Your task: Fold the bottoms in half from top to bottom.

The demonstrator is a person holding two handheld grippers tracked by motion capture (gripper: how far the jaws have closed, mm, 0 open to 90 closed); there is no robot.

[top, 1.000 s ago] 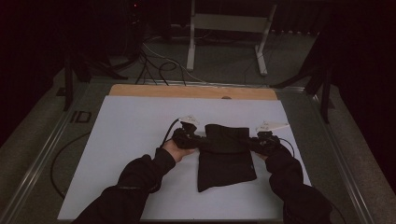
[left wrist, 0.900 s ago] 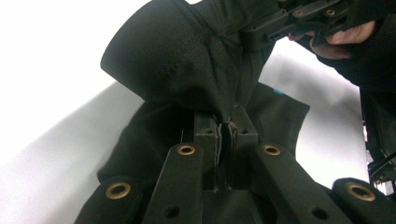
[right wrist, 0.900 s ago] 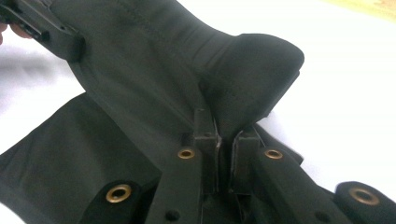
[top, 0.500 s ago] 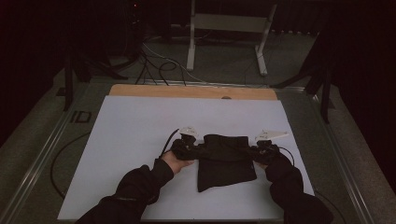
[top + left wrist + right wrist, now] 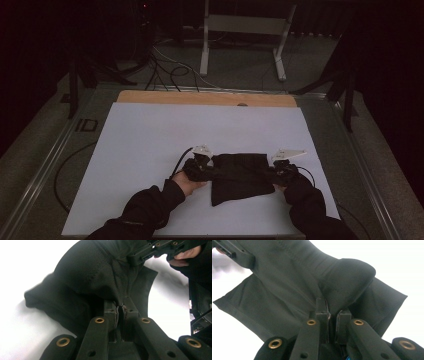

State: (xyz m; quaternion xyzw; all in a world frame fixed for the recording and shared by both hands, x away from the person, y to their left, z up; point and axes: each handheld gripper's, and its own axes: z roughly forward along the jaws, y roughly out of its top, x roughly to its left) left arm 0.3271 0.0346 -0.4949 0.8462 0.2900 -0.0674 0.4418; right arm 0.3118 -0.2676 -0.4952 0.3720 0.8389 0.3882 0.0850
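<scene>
The high view was dim and grainy; the room beyond the far edge of the desk sank into near black, and the desk's white top was the brightest area. In both gripper views that white surface was blown out to glare, the black cloth kept faint weave detail, and the nearest gripper parts were soft.
</scene>
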